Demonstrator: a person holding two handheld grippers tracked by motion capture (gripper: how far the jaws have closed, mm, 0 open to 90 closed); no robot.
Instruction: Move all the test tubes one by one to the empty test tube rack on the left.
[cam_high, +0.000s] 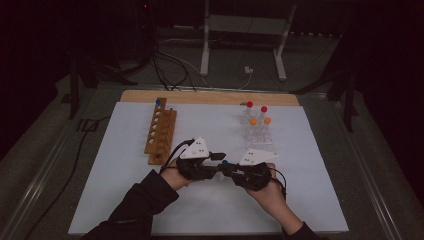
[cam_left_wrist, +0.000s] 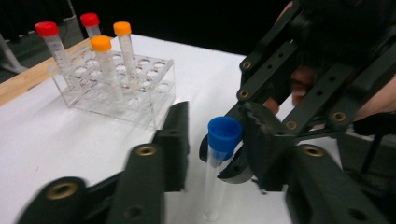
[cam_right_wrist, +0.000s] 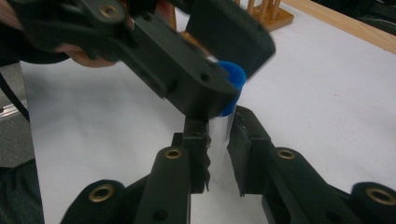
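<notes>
A clear tube (cam_left_wrist: 212, 186) with a blue cap (cam_left_wrist: 224, 133) stands upright between both grippers at the middle of the white mat (cam_high: 310, 165). My right gripper (cam_right_wrist: 219, 123) is shut on the clear tube (cam_right_wrist: 217, 140) body below the blue cap (cam_right_wrist: 233, 79). My left gripper (cam_left_wrist: 217, 121) has its jaws on either side of the cap; one pad lies against it and a small gap shows at the other. In the high view, the left gripper (cam_high: 220, 161) and the right gripper (cam_high: 231, 170) meet tip to tip around the cap (cam_high: 225, 162).
A wooden tube rack (cam_high: 160, 131) with one blue-capped tube (cam_high: 158, 102) stands at the left. A clear plastic rack (cam_high: 257, 132) (cam_left_wrist: 116, 93) holds red-capped and orange-capped tubes at the back right. A wooden board edge (cam_high: 210, 96) runs along the mat's far side.
</notes>
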